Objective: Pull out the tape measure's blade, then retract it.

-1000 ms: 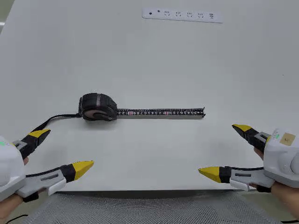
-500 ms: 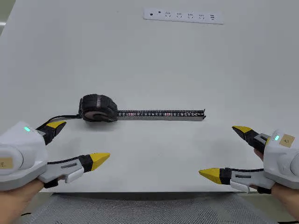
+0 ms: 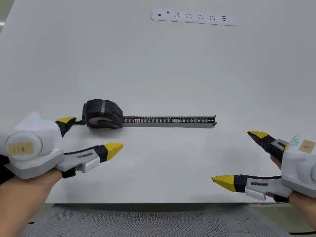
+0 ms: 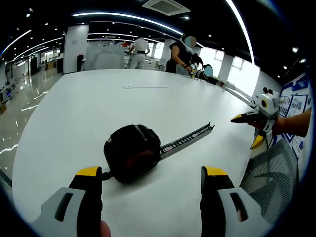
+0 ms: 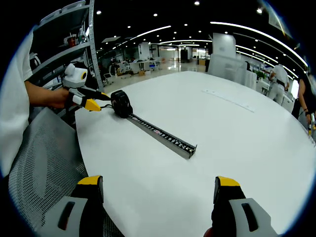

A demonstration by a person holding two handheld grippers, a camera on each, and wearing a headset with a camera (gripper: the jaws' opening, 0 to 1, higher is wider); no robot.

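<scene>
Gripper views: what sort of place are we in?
Likely an open-plan lab or workshop hall: ceiling strip lights, metal shelving, and people standing beyond the white table.

The left white and grey tongs with yellow tips point(image 3: 91, 133) sit in the person's left hand point(image 3: 22, 190). Their two jaws stand wide apart and point forward and to the right. The right white and grey tongs with yellow tips point(image 3: 238, 157) sit in the right hand point(image 3: 302, 203). Their jaws stand wide apart too and point to the left. The two tongs are well apart, one low on each side.
</scene>
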